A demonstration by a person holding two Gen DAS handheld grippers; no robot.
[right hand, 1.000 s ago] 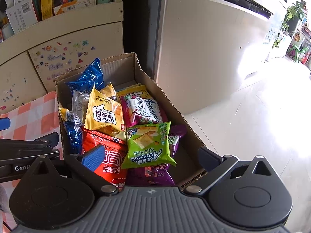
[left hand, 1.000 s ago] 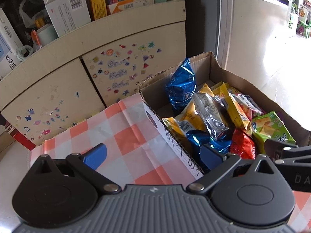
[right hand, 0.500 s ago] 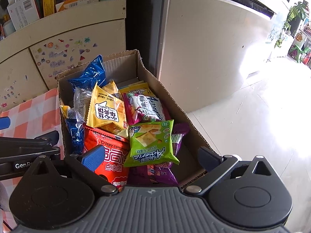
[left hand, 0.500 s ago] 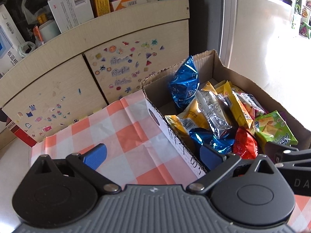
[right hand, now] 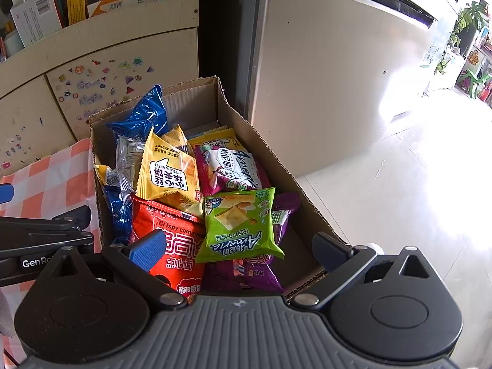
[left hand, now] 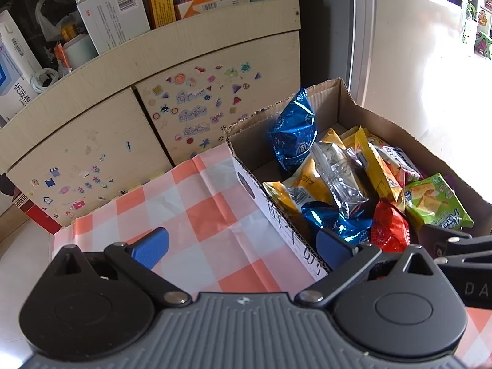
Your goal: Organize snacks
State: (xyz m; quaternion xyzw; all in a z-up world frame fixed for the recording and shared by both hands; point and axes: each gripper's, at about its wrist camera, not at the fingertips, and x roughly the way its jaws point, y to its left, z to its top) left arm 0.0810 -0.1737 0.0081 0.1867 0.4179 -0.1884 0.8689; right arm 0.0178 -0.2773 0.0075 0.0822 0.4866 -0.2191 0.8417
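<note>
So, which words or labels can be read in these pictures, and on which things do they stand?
"LITTLE WAFFLE": yellow packet.
"Crispy comman", cut off: red packet.
"Americ", upside down: green packet.
"GenR", cut off: left tool.
"DA", cut off: right tool.
"板蓝根": white box.
Barcodes and the cardboard box handwriting: unreadable.

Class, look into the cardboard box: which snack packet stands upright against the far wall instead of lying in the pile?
The blue foil packet at the back left corner of the box. It stands on end against the wall; the other packets lie in the pile.
</note>
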